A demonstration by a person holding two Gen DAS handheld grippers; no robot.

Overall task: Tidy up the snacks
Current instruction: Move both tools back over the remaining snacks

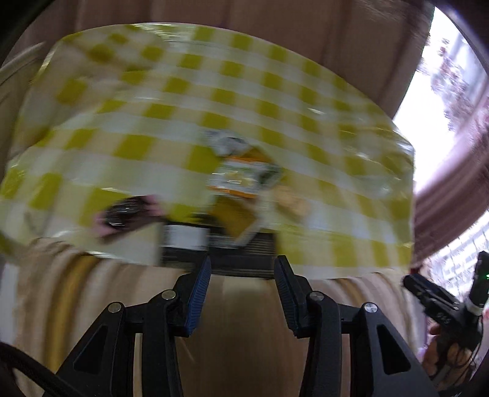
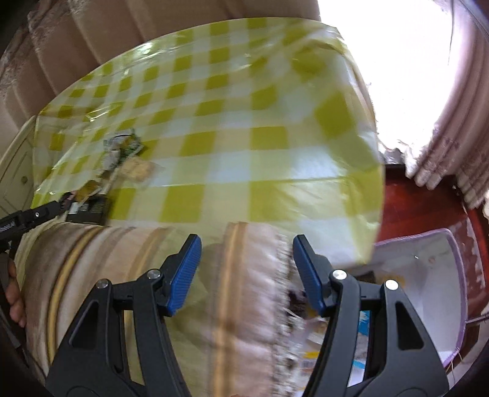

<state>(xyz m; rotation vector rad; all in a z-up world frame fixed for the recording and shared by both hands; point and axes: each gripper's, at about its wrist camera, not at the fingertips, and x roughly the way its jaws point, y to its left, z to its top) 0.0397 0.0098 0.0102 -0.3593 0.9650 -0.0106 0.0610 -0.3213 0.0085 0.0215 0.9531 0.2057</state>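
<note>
A blurred heap of snack packets lies on the yellow-checked tablecloth, with a black box at the near edge and a dark packet to its left. My left gripper hovers just short of the black box, open, with nothing between its blue pads. The right wrist view shows the same heap and black box at far left, with the left gripper beside them. My right gripper is open and empty over the table's near edge.
A striped beige cloth hangs over the table's front. A white basket holding several packets sits low at the right on a red wooden surface. A sofa back stands behind the table and curtains hang at the right.
</note>
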